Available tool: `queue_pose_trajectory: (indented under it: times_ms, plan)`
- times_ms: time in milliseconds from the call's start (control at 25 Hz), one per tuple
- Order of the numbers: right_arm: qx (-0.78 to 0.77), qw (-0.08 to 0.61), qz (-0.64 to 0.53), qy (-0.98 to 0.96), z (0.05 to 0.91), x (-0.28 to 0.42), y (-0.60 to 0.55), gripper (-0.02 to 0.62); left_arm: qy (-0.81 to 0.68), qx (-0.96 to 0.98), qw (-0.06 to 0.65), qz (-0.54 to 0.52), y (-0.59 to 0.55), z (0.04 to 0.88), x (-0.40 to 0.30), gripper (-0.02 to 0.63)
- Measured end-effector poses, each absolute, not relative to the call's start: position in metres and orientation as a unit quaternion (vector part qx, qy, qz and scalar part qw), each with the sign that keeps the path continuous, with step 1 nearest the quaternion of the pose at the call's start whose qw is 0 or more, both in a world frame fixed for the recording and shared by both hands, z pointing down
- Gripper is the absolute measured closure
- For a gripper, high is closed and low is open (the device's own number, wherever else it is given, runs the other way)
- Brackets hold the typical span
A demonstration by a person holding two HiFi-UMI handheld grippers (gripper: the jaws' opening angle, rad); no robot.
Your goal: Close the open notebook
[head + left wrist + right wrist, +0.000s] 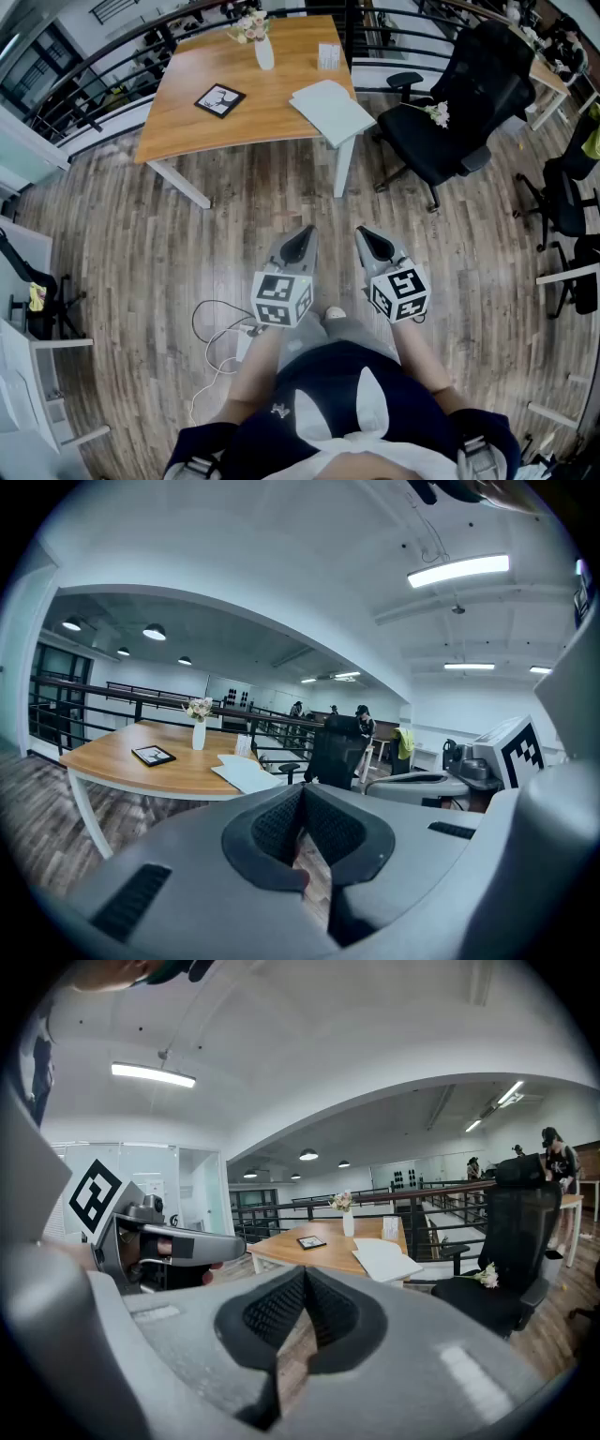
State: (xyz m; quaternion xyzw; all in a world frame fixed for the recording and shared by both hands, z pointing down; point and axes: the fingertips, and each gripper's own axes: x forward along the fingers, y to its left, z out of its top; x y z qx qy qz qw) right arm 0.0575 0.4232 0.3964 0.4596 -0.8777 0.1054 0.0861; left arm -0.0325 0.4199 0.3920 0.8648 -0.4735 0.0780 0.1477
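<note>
The grey left gripper (298, 242) and grey right gripper (373, 242) sit at the person's waist, fingers pressed together on nothing. Closing hasn't begun. The white open notebook (330, 109) lies well apart at twelve o'clock, across wooden plank floor (281, 187), on the light wooden desk (187, 122).

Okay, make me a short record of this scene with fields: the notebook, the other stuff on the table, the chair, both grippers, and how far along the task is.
notebook: lying open, pale pages up, at the table's near right corner
other table items: white vase with flowers, dark flat frame or tablet, small pale box
chair: black, right of the table, a flower sprig on its seat
left gripper: shut, empty, over the floor short of the table
right gripper: shut, empty, beside the left
task: not yet started
</note>
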Motion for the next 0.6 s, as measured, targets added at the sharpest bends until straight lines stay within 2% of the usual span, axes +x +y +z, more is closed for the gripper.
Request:
queue_pose_trajectory:
  times_ms: [600]
  plan:
    - [0.457,0.071,0.097,-0.882,0.403,0.068,0.387,0.597,-0.482,0.857,0.162,0.078,0.389,0.409,-0.029,0.588]
